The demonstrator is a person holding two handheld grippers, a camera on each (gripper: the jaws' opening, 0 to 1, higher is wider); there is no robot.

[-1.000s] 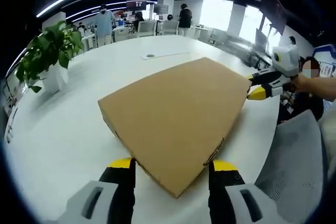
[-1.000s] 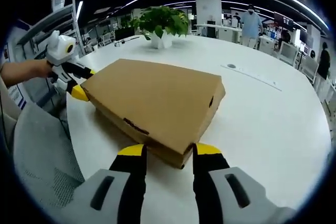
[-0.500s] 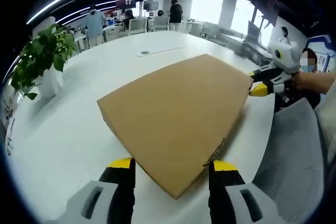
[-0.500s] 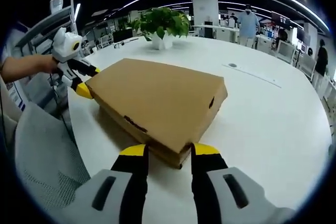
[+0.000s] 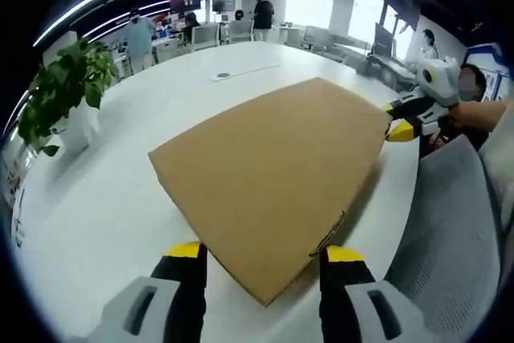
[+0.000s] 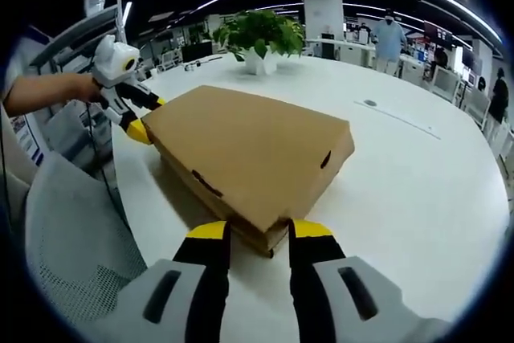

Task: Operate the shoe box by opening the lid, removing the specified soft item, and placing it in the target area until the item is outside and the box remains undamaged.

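Fingers of the left gripper [image 5: 263, 259] are sitting spread, bracketing one near corner of the shoe box [image 5: 269, 178]; the right gripper [image 6: 251, 234] is doing the same, fingers parted, at the far end of the same long edge. Box is lying closed on the white worktop [image 6: 418, 190], long axis running gripper to gripper, so both are equally near the lid.

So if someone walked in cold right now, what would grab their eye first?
The big brown cardboard shoe box lying lid-closed on the white round table, with a yellow-tipped claw at each near corner: the right claw and the left claw. Behind it, a leafy potted plant stands on the table's far side.
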